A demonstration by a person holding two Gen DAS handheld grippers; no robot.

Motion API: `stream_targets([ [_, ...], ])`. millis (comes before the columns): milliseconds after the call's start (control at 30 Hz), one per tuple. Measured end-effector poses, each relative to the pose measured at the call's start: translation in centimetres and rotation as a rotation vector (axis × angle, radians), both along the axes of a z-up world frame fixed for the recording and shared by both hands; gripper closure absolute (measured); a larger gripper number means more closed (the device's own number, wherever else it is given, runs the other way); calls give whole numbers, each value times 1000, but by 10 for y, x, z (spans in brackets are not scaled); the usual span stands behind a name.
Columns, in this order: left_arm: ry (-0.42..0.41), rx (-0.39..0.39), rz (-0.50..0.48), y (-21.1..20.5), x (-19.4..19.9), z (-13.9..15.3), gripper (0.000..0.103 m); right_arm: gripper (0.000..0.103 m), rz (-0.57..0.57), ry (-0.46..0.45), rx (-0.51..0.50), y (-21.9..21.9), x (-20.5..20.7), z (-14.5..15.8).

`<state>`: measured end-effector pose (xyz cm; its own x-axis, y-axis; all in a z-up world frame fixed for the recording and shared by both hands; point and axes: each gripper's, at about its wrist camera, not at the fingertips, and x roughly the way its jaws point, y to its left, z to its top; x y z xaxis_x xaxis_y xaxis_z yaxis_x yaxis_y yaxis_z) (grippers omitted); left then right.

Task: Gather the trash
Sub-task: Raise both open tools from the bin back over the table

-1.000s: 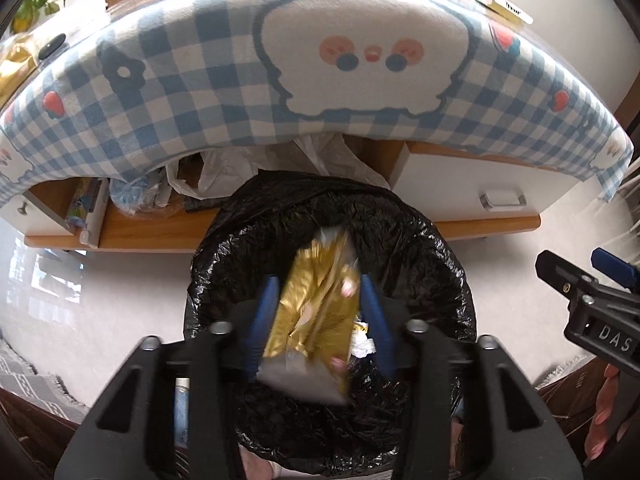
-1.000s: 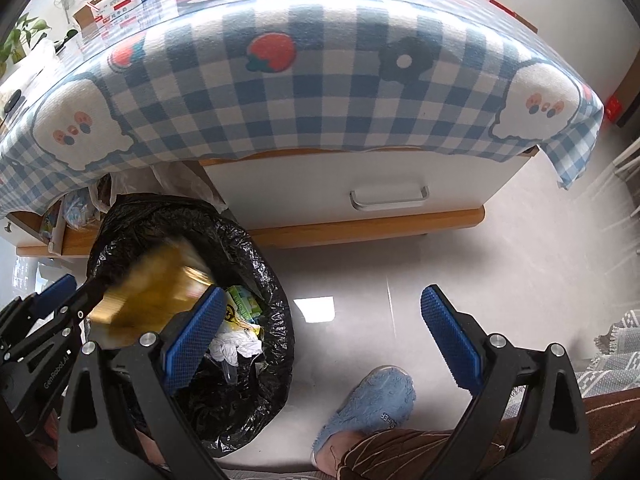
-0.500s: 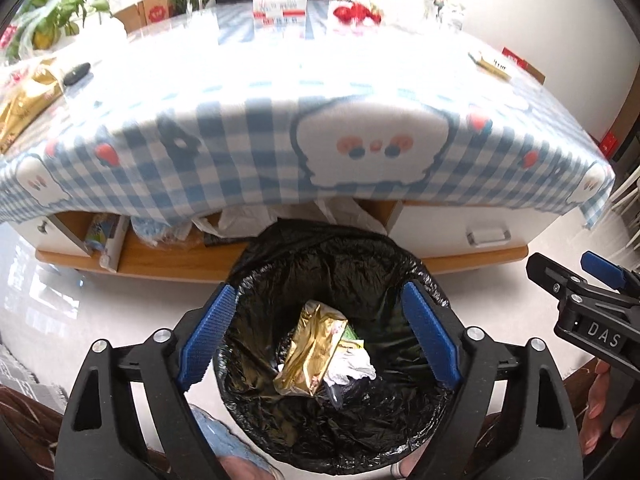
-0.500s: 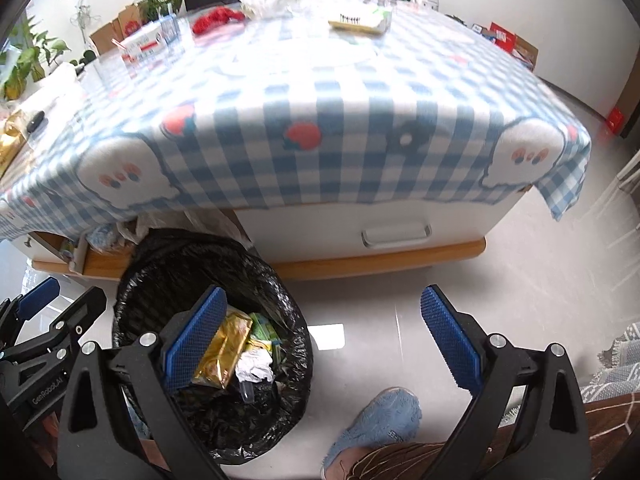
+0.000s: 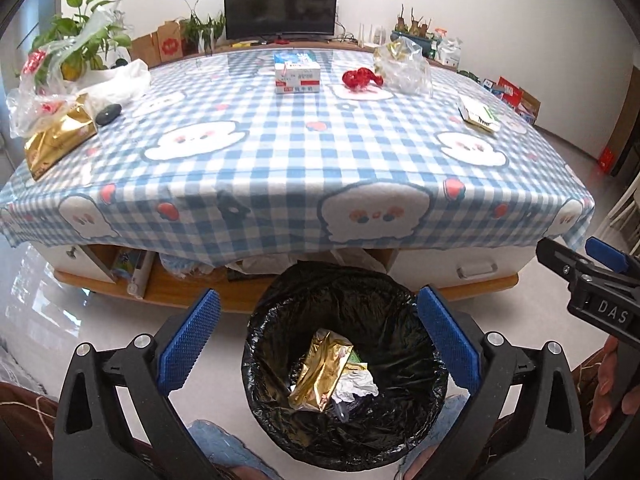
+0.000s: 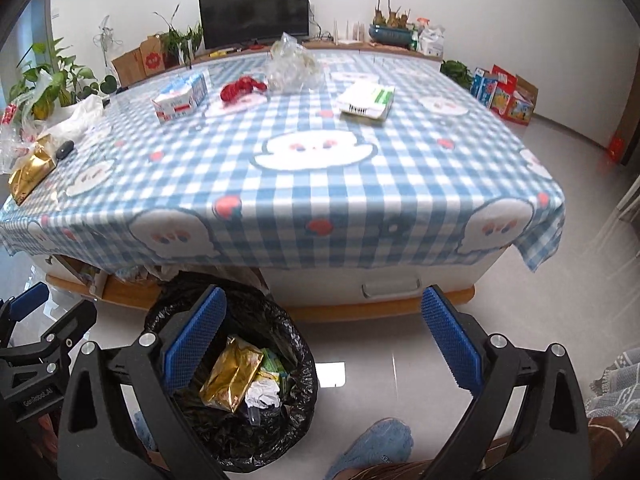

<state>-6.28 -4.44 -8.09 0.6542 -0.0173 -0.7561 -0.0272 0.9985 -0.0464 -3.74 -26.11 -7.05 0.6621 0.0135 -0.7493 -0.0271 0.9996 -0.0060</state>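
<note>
Now the gold wrapper (image 5: 320, 368) lies inside the black-lined trash bin (image 5: 280, 312) on the floor, on top of a crumpled white paper (image 5: 356, 386) and some green packaging (image 6: 272, 362), touching neither tool. My left tool (image 5: 318, 340) hangs over the bin with its blue pads (image 5: 188, 344) spread wide; its jaws have just been opening and nothing is between them. My right tool (image 6: 322, 340) is released too, jaws wide and empty, its left pad over the bin's rim and its right pad over bare floor. Only the right view shows my blue slipper (image 6: 372, 450) on the floor beside the bin; only the left view shows my hand (image 5: 610, 384) wrapped around the right tool's handle at the frame's edge. More trash sits on the checked tabletop (image 5: 304, 152): another gold bag (image 5: 56, 140) at the far left edge beside a dark oval object (image 5: 109, 114), a small carton (image 5: 298, 76), a red crumpled wrapper (image 5: 360, 78), a clear plastic bag (image 5: 404, 68) and a flat white and green packet (image 6: 366, 100). The hanging cloth hides most of the shelf under the tabletop, just behind the bin. A television (image 5: 280, 10) and potted plants (image 5: 76, 44) stand along the far wall.
</note>
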Motion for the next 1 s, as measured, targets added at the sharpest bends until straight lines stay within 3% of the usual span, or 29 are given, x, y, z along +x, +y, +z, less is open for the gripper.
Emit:
stream_targets([
  [533,-66,-24,32,15,12,64,6,8,25,-136,-37,10,1,70],
  [1000,-103,-20,13,8,51,92,6,8,-27,-158,16,-13,38,86],
])
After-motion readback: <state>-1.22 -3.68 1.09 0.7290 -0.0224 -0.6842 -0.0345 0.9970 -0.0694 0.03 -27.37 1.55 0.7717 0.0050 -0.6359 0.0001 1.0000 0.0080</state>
